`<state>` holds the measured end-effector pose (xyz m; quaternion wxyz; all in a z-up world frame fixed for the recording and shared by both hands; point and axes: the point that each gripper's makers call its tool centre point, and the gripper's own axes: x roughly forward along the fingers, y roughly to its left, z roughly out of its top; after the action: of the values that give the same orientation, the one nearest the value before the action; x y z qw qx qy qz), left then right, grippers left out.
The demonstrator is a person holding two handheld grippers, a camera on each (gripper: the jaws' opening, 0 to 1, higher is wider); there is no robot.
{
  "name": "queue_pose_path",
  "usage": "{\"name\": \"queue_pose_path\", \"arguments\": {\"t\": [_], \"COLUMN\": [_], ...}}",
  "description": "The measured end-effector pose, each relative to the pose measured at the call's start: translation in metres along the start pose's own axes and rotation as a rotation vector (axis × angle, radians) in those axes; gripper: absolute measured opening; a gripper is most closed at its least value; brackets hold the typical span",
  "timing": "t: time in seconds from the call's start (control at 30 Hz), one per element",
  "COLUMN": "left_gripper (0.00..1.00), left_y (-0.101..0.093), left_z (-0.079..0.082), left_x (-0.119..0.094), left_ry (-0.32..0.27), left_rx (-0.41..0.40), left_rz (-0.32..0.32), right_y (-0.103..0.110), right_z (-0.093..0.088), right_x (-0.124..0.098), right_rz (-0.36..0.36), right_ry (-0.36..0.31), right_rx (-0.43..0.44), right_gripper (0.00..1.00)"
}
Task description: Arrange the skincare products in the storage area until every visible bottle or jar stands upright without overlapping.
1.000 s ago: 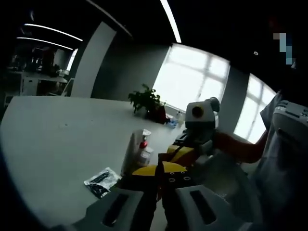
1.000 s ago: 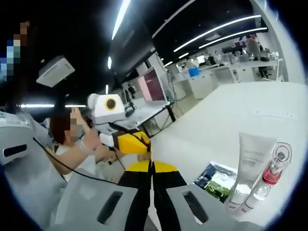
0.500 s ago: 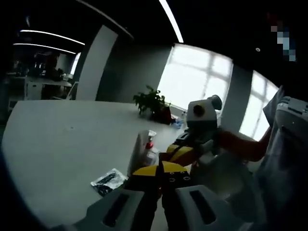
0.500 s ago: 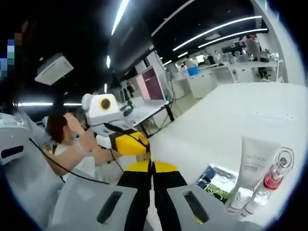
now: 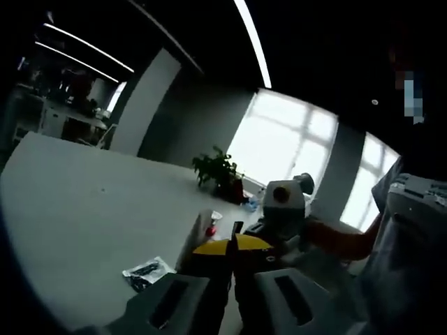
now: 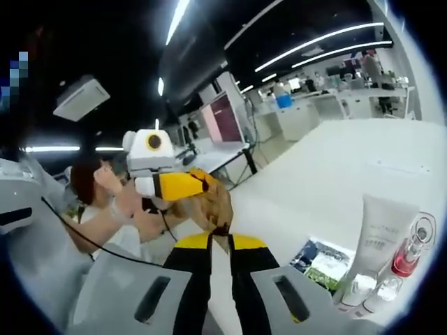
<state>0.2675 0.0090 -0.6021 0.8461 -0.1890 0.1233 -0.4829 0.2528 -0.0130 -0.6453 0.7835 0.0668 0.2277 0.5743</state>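
Observation:
In the right gripper view a white tube (image 6: 377,241) stands cap-down on the white table (image 6: 335,174), at the right. Beside it stand a red bottle with a clear cap (image 6: 408,248) and two small white-capped bottles (image 6: 360,286). In the left gripper view the tube (image 5: 203,225) and red bottle (image 5: 210,229) stand just past my jaws. My left gripper (image 5: 232,246) is shut with nothing in it. My right gripper (image 6: 220,241) shows a narrow gap between its yellow tips, with nothing held. The left gripper (image 6: 218,208) also reaches in from the left, blurred, close above the right gripper's tips.
A flat printed sachet (image 6: 320,257) lies on the table left of the tube; in the left gripper view the sachet (image 5: 143,269) lies left of my jaws. A potted plant (image 5: 215,167) stands at the table's far end. A person (image 6: 105,209) holds the grippers.
The right gripper's tips have parted slightly. In the right gripper view the left gripper has swung in closer, over the right tips. The left gripper view has tilted, so the bottles sit lower.

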Motion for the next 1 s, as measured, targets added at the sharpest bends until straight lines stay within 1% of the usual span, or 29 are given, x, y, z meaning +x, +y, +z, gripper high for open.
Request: {"name": "queue_pose_path", "arguments": {"t": [0.07,0.17,0.23,0.3,0.4,0.6,0.77,0.87,1.0], "left_gripper": [0.00,0.00,0.00,0.00,0.00,0.00,0.00,0.00,0.00], "left_y": [0.005,0.009,0.014,0.018,0.021,0.031,0.044,0.052,0.061], "left_z": [0.000,-0.002,-0.005,-0.007,-0.009,-0.014,-0.024,-0.031,-0.035], "left_x": [0.000,0.000,0.000,0.000,0.000,-0.002,-0.004,-0.007,-0.009], "left_ry": [-0.002,0.002,0.015,0.027,0.029,0.044,0.071,0.079,0.077], "left_rx": [-0.001,-0.004,0.013,0.015,0.011,0.022,0.037,0.029,0.005], "left_rz": [0.018,0.029,0.055,0.065,0.072,0.111,0.154,0.178,0.191], "right_y": [-0.001,-0.001,-0.001,0.000,-0.002,-0.003,-0.005,-0.005,-0.007], "right_z": [0.000,-0.001,-0.002,-0.005,-0.006,-0.007,-0.011,-0.011,-0.014], "right_x": [0.001,0.002,0.003,0.005,0.007,0.013,0.021,0.025,0.033], "right_rz": [-0.001,-0.004,-0.002,0.001,-0.006,-0.013,-0.021,-0.016,-0.018], "right_ry": [0.000,0.004,0.011,0.021,0.029,0.044,0.066,0.072,0.092], "right_rx": [0.007,0.018,0.024,0.025,0.028,0.023,0.003,0.005,-0.007], "right_gripper": [0.08,0.06,0.04,0.04,0.03,0.03,0.02,0.01,0.01]}}
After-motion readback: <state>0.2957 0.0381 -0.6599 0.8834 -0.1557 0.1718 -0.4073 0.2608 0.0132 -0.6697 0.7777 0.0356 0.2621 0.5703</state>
